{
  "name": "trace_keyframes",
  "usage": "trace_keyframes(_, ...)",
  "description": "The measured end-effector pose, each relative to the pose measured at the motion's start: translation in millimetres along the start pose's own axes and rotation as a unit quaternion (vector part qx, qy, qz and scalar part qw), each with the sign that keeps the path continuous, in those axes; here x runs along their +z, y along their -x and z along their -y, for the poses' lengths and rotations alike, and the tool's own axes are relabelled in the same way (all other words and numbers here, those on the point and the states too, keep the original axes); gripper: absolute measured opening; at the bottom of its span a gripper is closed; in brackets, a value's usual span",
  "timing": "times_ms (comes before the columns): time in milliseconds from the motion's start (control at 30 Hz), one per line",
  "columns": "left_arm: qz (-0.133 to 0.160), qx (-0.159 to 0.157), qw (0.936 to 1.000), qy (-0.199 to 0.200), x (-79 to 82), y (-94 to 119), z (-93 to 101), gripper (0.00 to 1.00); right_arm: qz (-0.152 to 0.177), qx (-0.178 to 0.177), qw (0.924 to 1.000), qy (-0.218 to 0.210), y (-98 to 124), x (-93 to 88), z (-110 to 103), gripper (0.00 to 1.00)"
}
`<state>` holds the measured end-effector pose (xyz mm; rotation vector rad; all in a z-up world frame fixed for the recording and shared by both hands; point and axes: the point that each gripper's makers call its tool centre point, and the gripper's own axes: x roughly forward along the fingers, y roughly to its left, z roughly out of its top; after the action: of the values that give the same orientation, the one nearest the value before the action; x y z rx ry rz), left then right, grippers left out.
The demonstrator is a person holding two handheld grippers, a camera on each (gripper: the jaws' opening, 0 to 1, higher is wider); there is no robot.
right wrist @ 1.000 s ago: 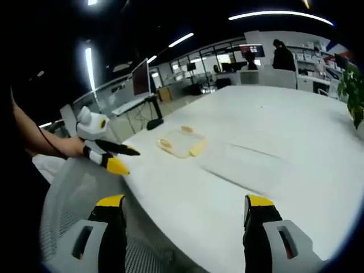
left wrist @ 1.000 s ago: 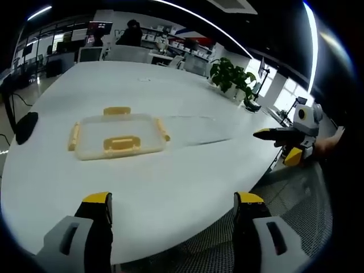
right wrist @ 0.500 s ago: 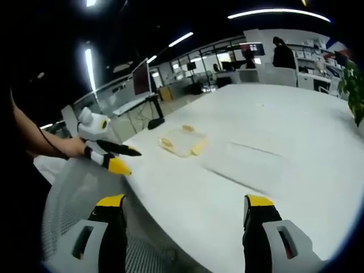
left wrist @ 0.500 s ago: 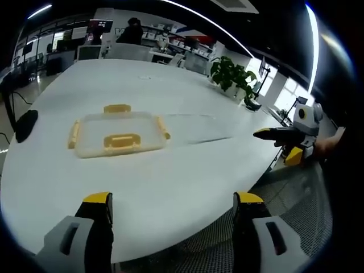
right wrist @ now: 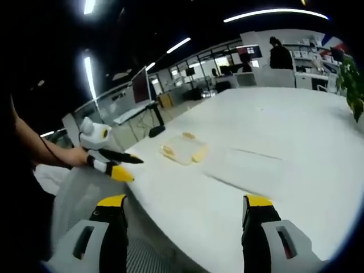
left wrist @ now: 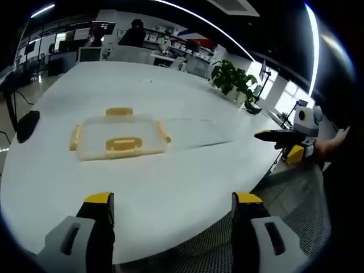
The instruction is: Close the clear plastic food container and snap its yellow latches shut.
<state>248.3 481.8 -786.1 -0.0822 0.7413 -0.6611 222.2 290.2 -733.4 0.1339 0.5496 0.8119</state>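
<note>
Barely any change over the last second: the clear plastic food container (left wrist: 118, 136) sits just where it was on the white counter (left wrist: 187, 170), lid on top, yellow latches (left wrist: 123, 145) splayed outward (unsnapped, by the look of it). The left hand-held gripper (left wrist: 172, 200) hangs back at the near edge, jaws wide apart and empty. The right hand-held gripper (right wrist: 186, 202) is likewise spread wide and empty, its view tipped only slightly, the container (right wrist: 184, 151) well ahead of it. My read: the approach hasn't begun, and every latch is left to do.
</note>
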Motion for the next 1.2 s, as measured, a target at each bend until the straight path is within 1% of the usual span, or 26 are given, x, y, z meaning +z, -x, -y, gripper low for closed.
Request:
trace_keyframes(67,0.007,-0.004,1.0,0.005,6.5,1,0.0,0.87,0.014,-0.002,0.9998,0.011,1,10.2,0,0.84)
trace_keyframes(100,0.01,-0.005,0.9999,0.005,9.0,2,-0.1,0.88,0.016,-0.004,0.9997,0.016,2,14.6,0,0.83)
trace_keyframes(167,0.021,-0.005,0.9998,-0.002,15.0,6,0.1,0.86,0.025,0.0,0.9994,0.025,1,21.9,-3,0.83)
trace_keyframes(233,0.025,-0.016,0.9995,-0.006,17.8,8,5.1,0.85,0.03,0.002,0.9986,0.043,1,26.3,-7,0.81)
trace_keyframes(267,0.024,-0.02,0.9995,-0.01,18.6,10,7.1,0.85,0.03,0.004,0.9985,0.046,1,28.1,-9,0.8)
trace_keyframes(300,0.028,-0.023,0.9991,-0.021,21.6,11,9.7,0.85,0.045,0.008,0.9979,0.045,0,34.6,-11,0.8)
trace_keyframes(367,0.029,-0.029,0.9988,-0.028,24.6,12,11.5,0.84,0.051,0.008,0.9976,0.045,-1,38.0,-13,0.8)
trace_keyframes(433,0.036,-0.032,0.9984,-0.029,28.8,12,11.8,0.83,0.054,0.004,0.9971,0.053,-3,40.0,-13,0.79)
trace_keyframes(467,0.045,-0.041,0.998,-0.016,33.2,10,14.0,0.83,0.054,0.001,0.9968,0.059,-5,40.8,-12,0.79)
trace_keyframes(500,0.047,-0.044,0.9978,-0.012,34.5,10,14.7,0.83,0.058,-0.001,0.9964,0.062,-5,42.7,-12,0.79)
trace_keyframes(533,0.049,-0.046,0.9977,-0.015,36.0,9,15.2,0.83,0.063,-0.004,0.996,0.064,-5,45.1,-11,0.79)
trace_keyframes(600,0.046,-0.051,0.9974,-0.023,36.3,9,17.3,0.83,0.062,-0.017,0.9958,0.065,-6,46.4,-7,0.79)
trace_keyframes(667,0.046,-0.053,0.9967,-0.041,38.4,11,18.6,0.83,0.062,-0.024,0.9962,0.057,-6,47.9,-4,0.78)
trace_keyframes(867,0.047,-0.056,0.9957,-0.057,40.6,18,14.5,0.82,0.063,-0.035,0.9947,0.073,-14,51.9,-4,0.79)
trace_keyframes(933,0.047,-0.058,0.9953,-0.062,41.3,19,10.8,0.8,0.07,-0.033,0.9941,0.076,-18,57.5,-8,0.78)
trace_keyframes(1033,0.051,-0.063,0.9957,-0.044,44.1,19,3.3,0.83,0.067,-0.025,0.993,0.094,-26,63.4,-15,0.78)
trace_keyframes(1100,0.05,-0.066,0.9954,-0.048,46.3,20,0.5,0.83,0.063,-0.021,0.9933,0.095,-31,68.2,-18,0.78)
trace_keyframes(1133,0.049,-0.07,0.9951,-0.05,46.6,19,-0.7,0.83,0.063,-0.019,0.994,0.087,-33,71.1,-20,0.79)
trace_keyframes(1200,0.037,-0.074,0.9944,-0.066,44.7,16,-5.7,0.84,0.065,-0.015,0.9932,0.095,-38,76.9,-23,0.78)
